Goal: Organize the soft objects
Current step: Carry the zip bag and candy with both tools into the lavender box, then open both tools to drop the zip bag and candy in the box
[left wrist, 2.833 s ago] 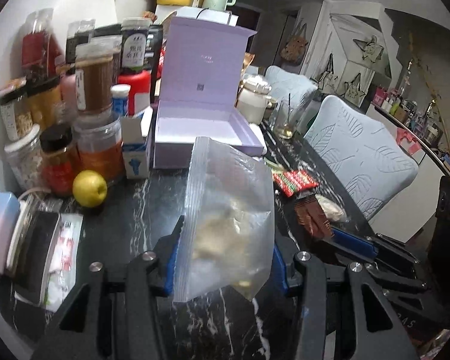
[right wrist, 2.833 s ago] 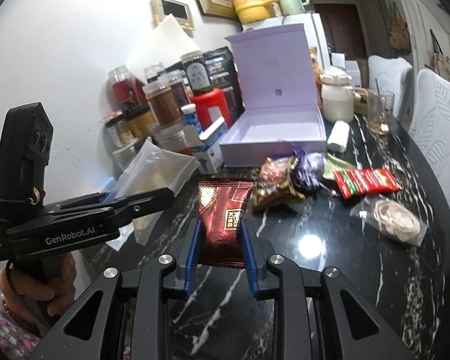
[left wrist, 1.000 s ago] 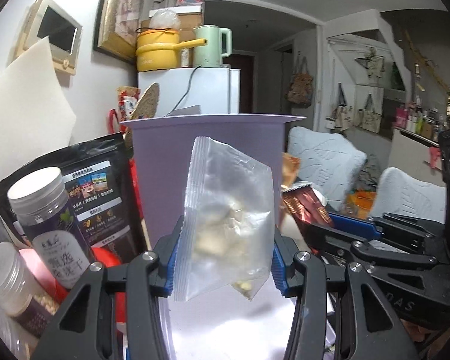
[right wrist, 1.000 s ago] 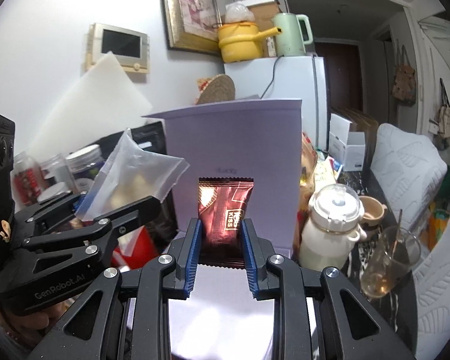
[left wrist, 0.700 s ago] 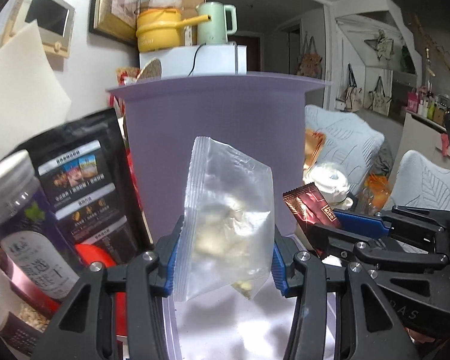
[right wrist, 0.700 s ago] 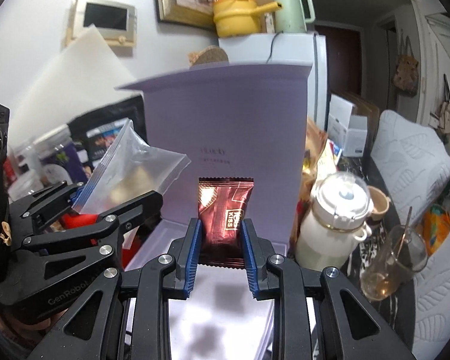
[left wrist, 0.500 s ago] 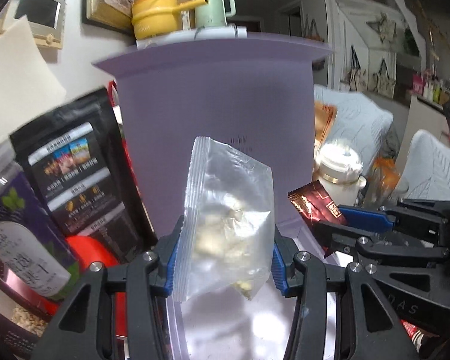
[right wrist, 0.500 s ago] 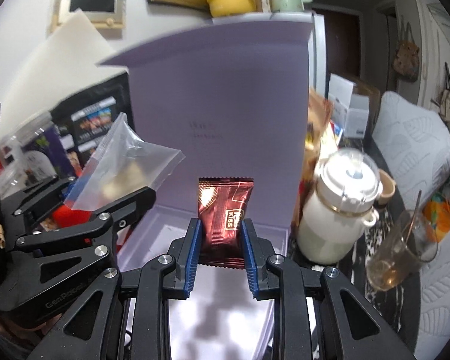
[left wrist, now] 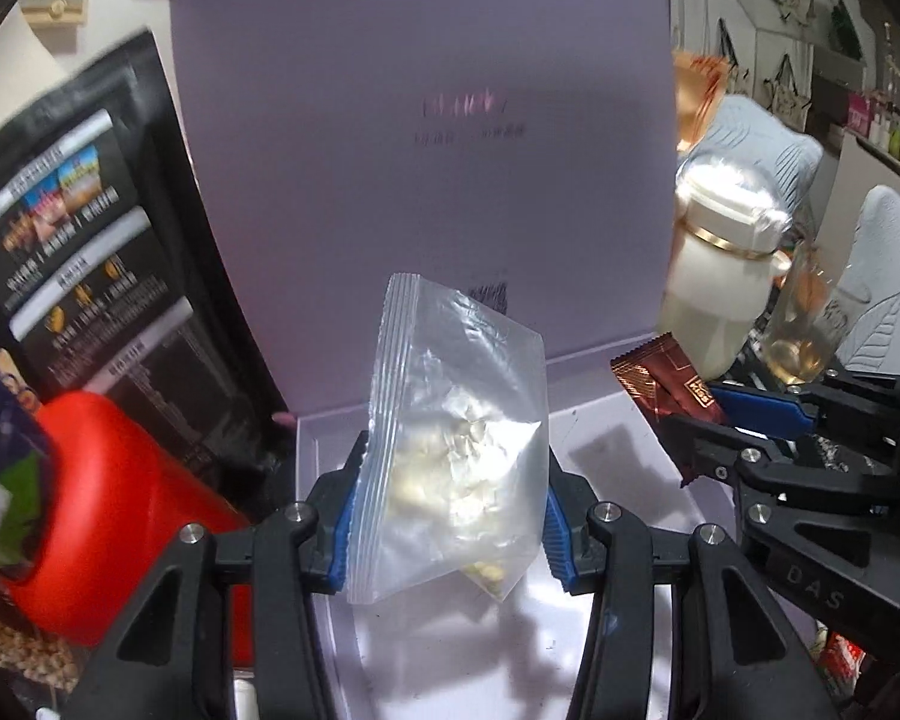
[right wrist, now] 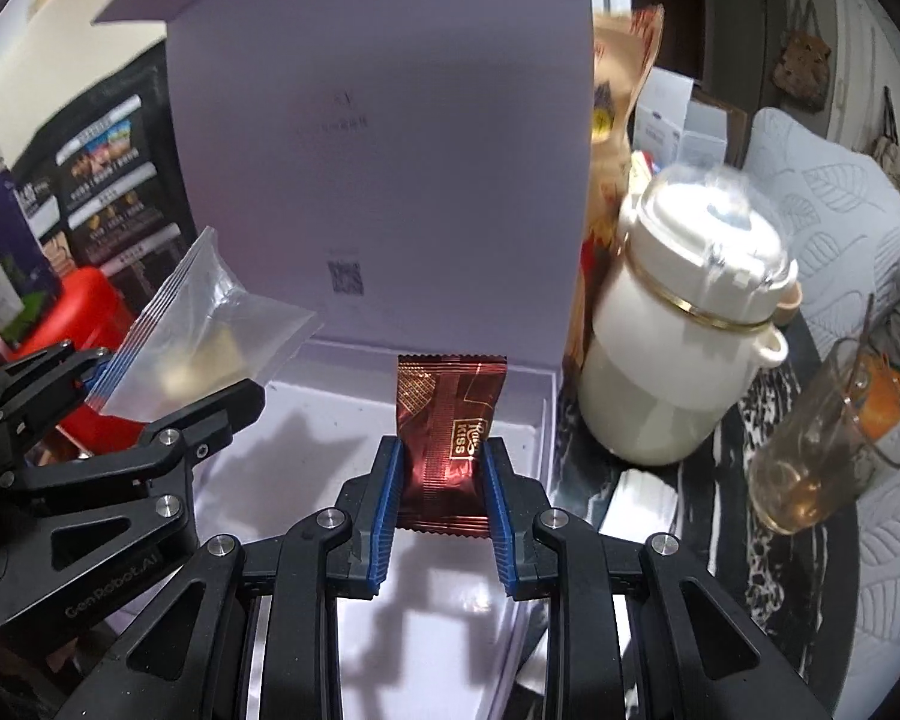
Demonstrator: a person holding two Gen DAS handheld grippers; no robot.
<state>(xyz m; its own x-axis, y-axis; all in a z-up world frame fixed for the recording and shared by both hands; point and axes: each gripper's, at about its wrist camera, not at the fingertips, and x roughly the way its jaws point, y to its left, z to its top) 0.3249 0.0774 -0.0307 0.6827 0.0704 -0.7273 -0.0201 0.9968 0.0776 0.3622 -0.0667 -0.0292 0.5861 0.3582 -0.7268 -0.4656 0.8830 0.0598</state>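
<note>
My left gripper (left wrist: 447,516) is shut on a clear zip bag (left wrist: 456,450) with pale crumbly pieces inside, held upright over the tray of the open lilac box (left wrist: 624,444). My right gripper (right wrist: 441,498) is shut on a dark red snack packet (right wrist: 444,438), also over the box tray (right wrist: 306,420). The box lid (right wrist: 390,150) stands upright behind both. In the left wrist view the right gripper (left wrist: 720,414) with the red packet (left wrist: 660,384) sits to the right; in the right wrist view the left gripper (right wrist: 168,396) with the zip bag (right wrist: 210,342) sits to the left.
A red container (left wrist: 108,510) and a black snack pouch (left wrist: 90,258) crowd the box's left side. A cream lidded jar (right wrist: 684,324) and a glass cup (right wrist: 828,438) stand on the dark marble table (right wrist: 750,516) to the right. Pale chairs (right wrist: 840,210) lie beyond.
Both grippers have sunk and tipped downward toward the box tray, each keeping its item. The lid now fills the background and the tray floor shows beneath the fingers.
</note>
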